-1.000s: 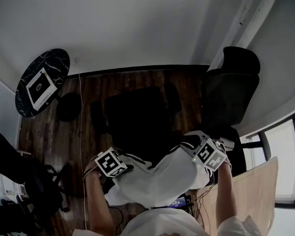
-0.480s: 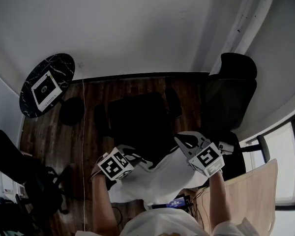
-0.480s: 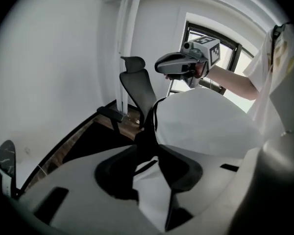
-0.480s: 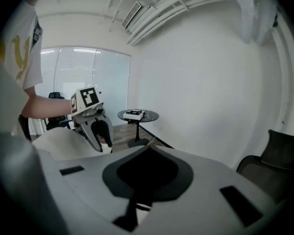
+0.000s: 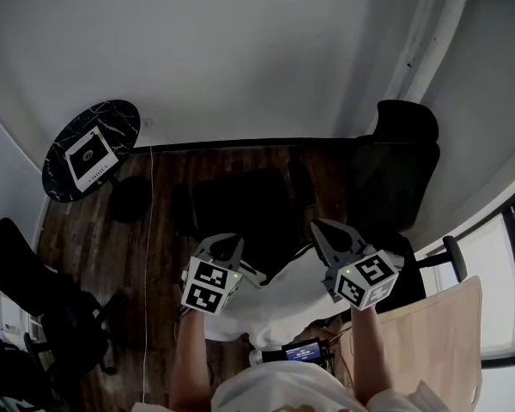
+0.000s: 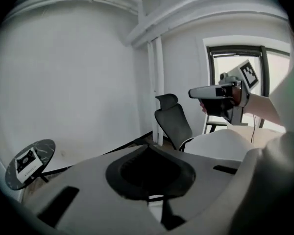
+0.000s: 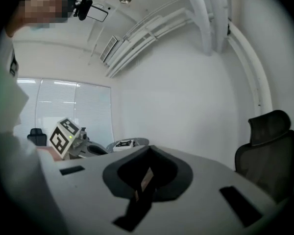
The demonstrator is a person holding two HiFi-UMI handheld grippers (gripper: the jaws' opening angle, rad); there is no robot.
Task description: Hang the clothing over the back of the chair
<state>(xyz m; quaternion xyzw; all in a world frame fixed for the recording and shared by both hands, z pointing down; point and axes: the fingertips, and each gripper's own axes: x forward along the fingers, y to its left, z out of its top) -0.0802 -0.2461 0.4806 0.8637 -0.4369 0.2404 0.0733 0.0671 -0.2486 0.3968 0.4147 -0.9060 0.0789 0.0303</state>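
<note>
Two tools are raised side by side above the floor (image 5: 159, 230), one in each of the person's hands. The left tool (image 5: 230, 245) is fully closed, its jaws having just been closing. A fold of the white clothing (image 5: 279, 297) is pinched in the narrow slit between them. The right tool (image 5: 330, 233) is likewise fully closed, its jaws also having just been closing, and a dark-striped edge of the same clothing is clamped between its pads.

The clothing hangs between the two tools as a slack white sheet. Black stripes run along its upper edge beside each tool. It sags toward the person and is clear of the floor.

Just beyond the tools, on the dark wooden floor, stands the black chair (image 5: 240, 200), with an armrest on each side. The clothing is held at the chair's near side. Whether its lower part touches the chair cannot be told from above.

A second black office chair (image 5: 401, 166), fitted with a headrest, stands at the right edge of the floor, against the white wall (image 5: 257, 50). At the far left corner of the floor stands a round table (image 5: 116, 118) with a black marbled top, and a white square card (image 5: 87, 154) lies near its centre. A light wooden table (image 5: 442, 324) occupies the near right corner. A small device (image 5: 296, 351) with a lit screen sits below the clothing, close to the person.
</note>
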